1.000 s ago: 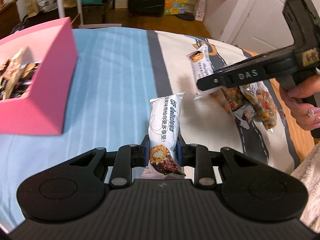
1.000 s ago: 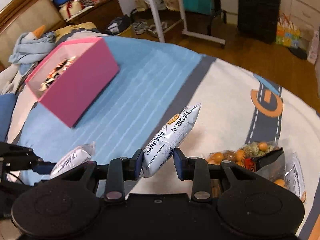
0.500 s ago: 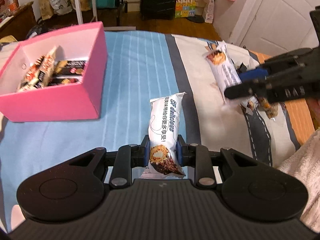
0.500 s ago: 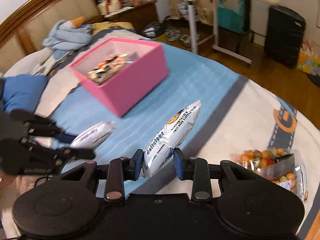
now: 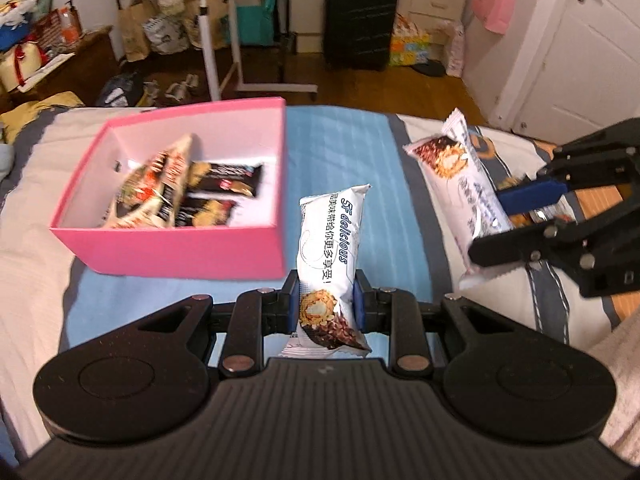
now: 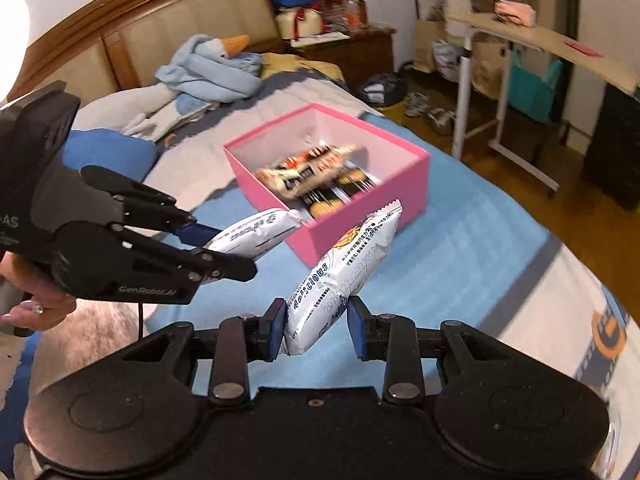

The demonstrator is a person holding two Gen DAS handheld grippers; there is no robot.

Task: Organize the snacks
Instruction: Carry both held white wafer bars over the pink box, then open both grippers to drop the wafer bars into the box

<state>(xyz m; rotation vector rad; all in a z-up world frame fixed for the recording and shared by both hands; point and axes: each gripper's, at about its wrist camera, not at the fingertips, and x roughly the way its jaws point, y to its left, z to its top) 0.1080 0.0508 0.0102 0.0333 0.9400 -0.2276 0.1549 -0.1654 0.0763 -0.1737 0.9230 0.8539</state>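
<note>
Above a bed (image 5: 340, 136), the left gripper (image 5: 326, 304) has its jaws pinching a white snack packet (image 5: 330, 248) at lower centre. The right gripper (image 6: 316, 330) likewise grips a second white packet (image 6: 344, 268). The pink box (image 5: 180, 248), upper left, holds more snacks (image 5: 176, 184).

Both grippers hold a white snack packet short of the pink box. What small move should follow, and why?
Probably carry the left gripper forward over the pink box before opening. Its white packet is clamped in the jaws and sits short of the box's near wall, while the box is open with snacks already inside. The right gripper grips its own packet farther from the opening, so it can follow.
</note>
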